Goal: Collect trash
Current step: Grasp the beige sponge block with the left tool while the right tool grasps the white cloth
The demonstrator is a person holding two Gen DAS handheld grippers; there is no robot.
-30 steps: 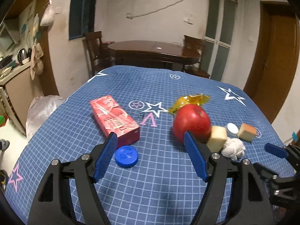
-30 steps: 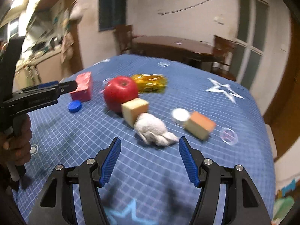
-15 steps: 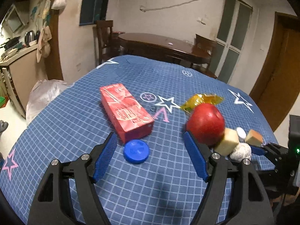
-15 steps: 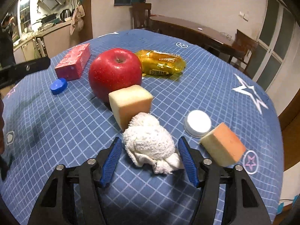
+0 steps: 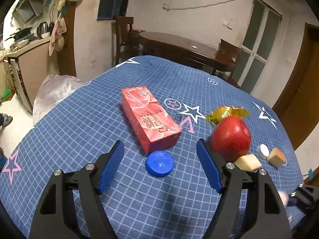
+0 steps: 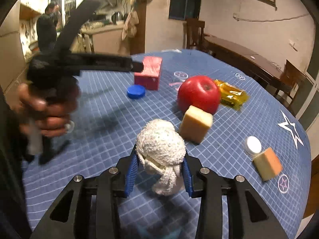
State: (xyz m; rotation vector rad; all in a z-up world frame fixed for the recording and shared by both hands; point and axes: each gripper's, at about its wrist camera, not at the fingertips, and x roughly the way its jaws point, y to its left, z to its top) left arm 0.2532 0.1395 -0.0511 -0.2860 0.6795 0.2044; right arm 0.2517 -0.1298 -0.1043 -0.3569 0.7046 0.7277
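Closing in since the earlier frame, right gripper (image 6: 159, 171) pinches the white crumpled wad (image 6: 161, 151) at lower centre; left gripper (image 5: 159, 167) stands spread around the blue cap (image 5: 159, 163).

Glossy apple (image 6: 198, 93), rough cloth wad (image 6: 161, 149), ribbed plastic fingers (image 6: 131, 173)
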